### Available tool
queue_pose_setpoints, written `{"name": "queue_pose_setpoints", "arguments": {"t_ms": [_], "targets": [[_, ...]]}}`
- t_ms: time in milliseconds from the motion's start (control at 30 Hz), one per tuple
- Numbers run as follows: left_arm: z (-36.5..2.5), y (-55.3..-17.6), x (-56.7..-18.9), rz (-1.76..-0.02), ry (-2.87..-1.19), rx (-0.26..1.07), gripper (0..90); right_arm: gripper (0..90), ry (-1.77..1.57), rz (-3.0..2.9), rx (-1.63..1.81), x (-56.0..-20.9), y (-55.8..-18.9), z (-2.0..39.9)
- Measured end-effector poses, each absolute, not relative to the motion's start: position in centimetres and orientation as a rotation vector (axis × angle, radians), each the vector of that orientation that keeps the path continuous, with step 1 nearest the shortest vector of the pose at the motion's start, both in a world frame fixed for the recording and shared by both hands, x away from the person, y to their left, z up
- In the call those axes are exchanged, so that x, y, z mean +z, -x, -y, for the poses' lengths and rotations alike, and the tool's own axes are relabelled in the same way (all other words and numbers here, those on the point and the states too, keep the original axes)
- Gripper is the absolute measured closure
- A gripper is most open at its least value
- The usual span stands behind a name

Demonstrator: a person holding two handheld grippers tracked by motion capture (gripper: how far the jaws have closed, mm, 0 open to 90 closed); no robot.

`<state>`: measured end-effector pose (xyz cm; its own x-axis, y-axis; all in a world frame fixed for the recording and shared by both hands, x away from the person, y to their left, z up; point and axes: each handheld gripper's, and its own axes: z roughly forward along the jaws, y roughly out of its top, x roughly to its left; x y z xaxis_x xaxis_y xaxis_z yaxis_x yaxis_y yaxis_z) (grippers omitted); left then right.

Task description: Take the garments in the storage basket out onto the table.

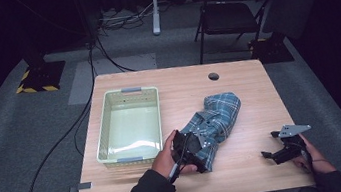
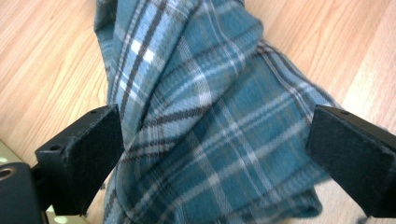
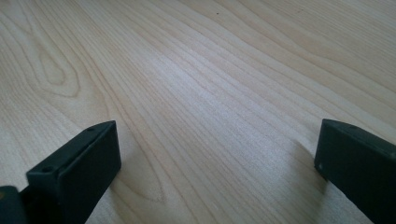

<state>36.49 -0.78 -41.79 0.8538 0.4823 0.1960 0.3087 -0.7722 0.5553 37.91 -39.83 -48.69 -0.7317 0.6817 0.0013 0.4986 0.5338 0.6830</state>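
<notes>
A teal plaid shirt (image 1: pixel 215 120) lies crumpled on the wooden table (image 1: pixel 242 81), right of a pale green basket (image 1: pixel 129 124). My left gripper (image 1: pixel 198 156) is at the shirt's near end, open. In the left gripper view its jaws stand wide on either side of the shirt (image 2: pixel 210 126), the left jaw touching the cloth. My right gripper (image 1: pixel 272 146) rests low over bare table near the front right edge, open. The right gripper view has nothing between its jaws but bare table (image 3: pixel 205 93).
The basket is empty and stands at the table's left half. A cable hole (image 1: pixel 213 76) sits near the far edge. A folding chair (image 1: pixel 230 14) and cables lie on the floor beyond the table.
</notes>
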Motion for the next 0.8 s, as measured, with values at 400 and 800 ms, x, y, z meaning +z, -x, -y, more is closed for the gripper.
{"name": "queue_pose_setpoints", "arguments": {"t_ms": [400,800], "targets": [[-0.4,-35.1,-42.6,-0.549,-2.541,0.459,3.6,0.3,-0.988,-2.508,0.991,-48.7,-37.9,39.8],[-2.0,-34.0,-43.3,-0.494,-2.545,0.447,3.7,0.3,-0.989,-2.509,0.991,-48.7,-37.9,39.8]]}}
